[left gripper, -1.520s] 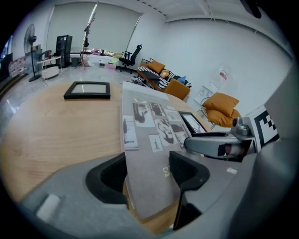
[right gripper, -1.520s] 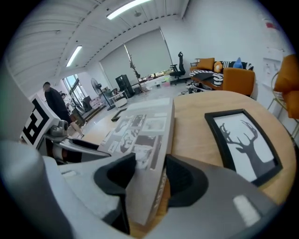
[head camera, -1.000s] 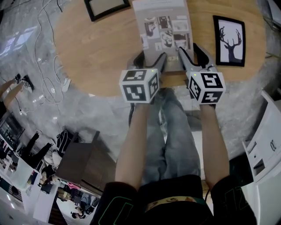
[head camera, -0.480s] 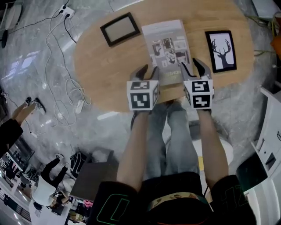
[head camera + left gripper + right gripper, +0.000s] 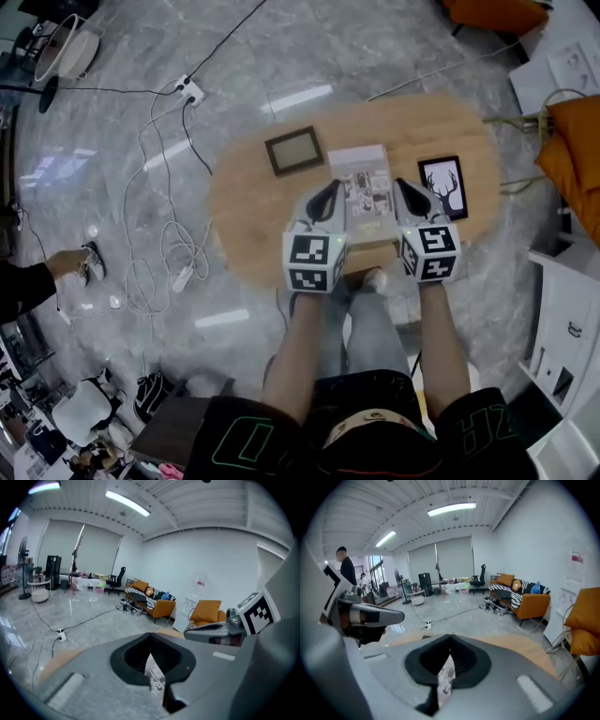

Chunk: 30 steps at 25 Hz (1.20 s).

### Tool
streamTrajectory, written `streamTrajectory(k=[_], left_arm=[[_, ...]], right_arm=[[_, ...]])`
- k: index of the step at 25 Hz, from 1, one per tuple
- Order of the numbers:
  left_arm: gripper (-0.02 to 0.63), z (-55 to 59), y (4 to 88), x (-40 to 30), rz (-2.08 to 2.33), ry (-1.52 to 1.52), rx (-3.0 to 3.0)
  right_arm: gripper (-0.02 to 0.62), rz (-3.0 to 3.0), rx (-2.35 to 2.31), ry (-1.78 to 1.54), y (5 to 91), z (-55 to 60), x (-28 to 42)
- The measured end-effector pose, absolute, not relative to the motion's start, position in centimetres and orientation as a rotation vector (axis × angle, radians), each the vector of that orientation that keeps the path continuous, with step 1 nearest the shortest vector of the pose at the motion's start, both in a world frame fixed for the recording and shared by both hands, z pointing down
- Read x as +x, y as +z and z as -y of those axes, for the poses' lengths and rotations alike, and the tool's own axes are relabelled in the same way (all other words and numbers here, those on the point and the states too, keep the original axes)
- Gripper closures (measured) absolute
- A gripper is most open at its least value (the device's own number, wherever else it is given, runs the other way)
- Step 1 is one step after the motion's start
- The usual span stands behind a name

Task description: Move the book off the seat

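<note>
The book point(image 5: 367, 190), grey with small pictures on its cover, lies flat on the oval wooden table point(image 5: 248, 211). My left gripper point(image 5: 328, 194) and right gripper point(image 5: 405, 192) hang side by side above the book's near end, apart from it. Both have just been closing and are now shut, with nothing between the jaws. In the left gripper view the closed gripper point(image 5: 150, 637) shows a sliver of the book point(image 5: 154, 679) below it. The right gripper view shows the same: shut gripper point(image 5: 449, 638), book sliver point(image 5: 445, 681).
A dark picture frame point(image 5: 294, 151) lies left of the book, a deer picture point(image 5: 442, 186) right of it. Cables and a power strip point(image 5: 190, 91) trail over the marble floor. A person's hand point(image 5: 67, 263) shows at far left. Orange seats point(image 5: 574, 141) and a white cabinet point(image 5: 561, 319) stand at right.
Both grippers have risen well above the table from the book's near edge, and their jaws went from open to shut. The book stays on the table.
</note>
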<state>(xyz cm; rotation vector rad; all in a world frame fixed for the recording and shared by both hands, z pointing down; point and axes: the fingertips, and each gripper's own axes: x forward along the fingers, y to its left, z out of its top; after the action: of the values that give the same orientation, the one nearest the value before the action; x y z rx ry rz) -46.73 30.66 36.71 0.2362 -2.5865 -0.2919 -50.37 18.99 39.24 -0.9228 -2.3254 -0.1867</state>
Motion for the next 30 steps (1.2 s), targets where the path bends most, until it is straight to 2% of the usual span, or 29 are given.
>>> streamTrajectory(k=[8, 13, 18, 23, 30], left_arm=[[0.595, -33.5, 22.5, -48.6, 2.827, -0.071, 0.131], [0.595, -36.1, 16.2, -46.6, 2.910, -0.144, -0.034], [0.595, -37.1, 10.6, -47.6, 3.013, -0.202, -0.060], [0.595, -36.9, 5.4, -47.1, 3.112, -0.131, -0.041], [0.595, -36.3, 4.1, -46.5, 3.165, -0.137, -0.082]], right_arm=[[0.592, 2.473, -1.057, -0.183, 26.7, -22.5, -51.6], [0.592, 2.573, -1.042, -0.125, 19.3, -23.3, -51.1], [0.592, 2.729, -1.040, -0.038, 11.2, -22.9, -52.3], [0.592, 2.823, -1.025, -0.070, 6.9, -21.1, -51.2], [0.592, 2.891, -1.009, -0.151, 4.9, -18.1, -51.9]])
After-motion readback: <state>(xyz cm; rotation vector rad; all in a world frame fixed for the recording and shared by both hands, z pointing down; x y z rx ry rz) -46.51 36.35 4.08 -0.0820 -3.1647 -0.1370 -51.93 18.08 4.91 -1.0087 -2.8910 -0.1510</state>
